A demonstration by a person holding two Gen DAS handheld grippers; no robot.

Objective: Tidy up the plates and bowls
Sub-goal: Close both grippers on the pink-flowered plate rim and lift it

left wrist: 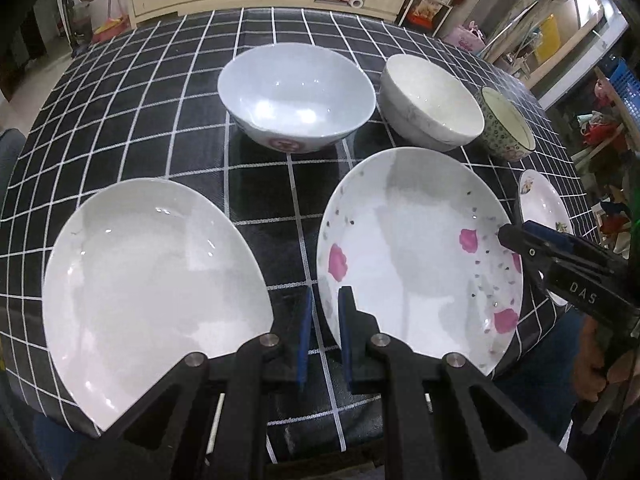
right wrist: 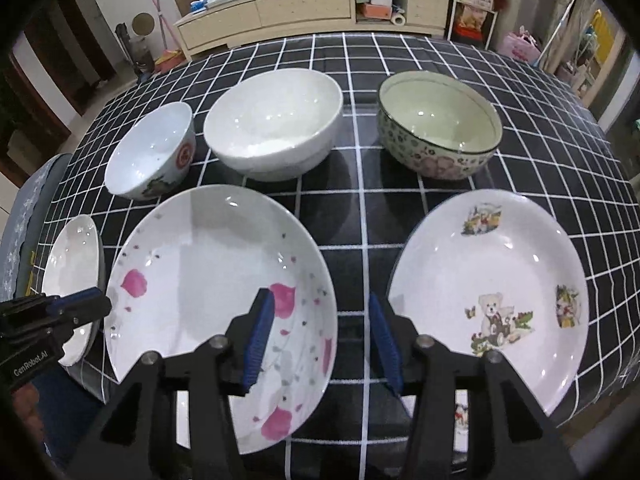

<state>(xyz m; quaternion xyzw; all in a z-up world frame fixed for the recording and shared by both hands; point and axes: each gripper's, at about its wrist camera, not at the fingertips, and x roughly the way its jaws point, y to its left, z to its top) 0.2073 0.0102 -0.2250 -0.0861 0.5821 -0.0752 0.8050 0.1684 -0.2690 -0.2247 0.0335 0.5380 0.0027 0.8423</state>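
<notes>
Glazed ceramic all round: three plates lie in the near row on the table (left wrist: 168, 80), three bowls in the far row. The pink-flowered plate (right wrist: 216, 292) sits in the middle, with the plain white plate (left wrist: 152, 296) to its left and the teddy-bear plate (right wrist: 492, 292) to its right, each apart from the others. Behind them stand the blue-white bowl (left wrist: 296, 96), the white bowl (right wrist: 276, 128) and the patterned bowl (right wrist: 440, 124).

Such ware is likely stiff, fairly heavy, slick and breakable, so it wants a firm pinch on the raised rim, one finger over the lip and one under, and a gentle set-down when stacking.

The left gripper (left wrist: 324, 336) hovers over the gap between the white and flowered plates, at the flowered plate's left rim; its jaws are nearly closed and hold nothing. The right gripper (right wrist: 320, 332) has its jaws parted and empty, one over the flowered plate's right rim, the other above the checked cloth beside the teddy-bear plate.
</notes>
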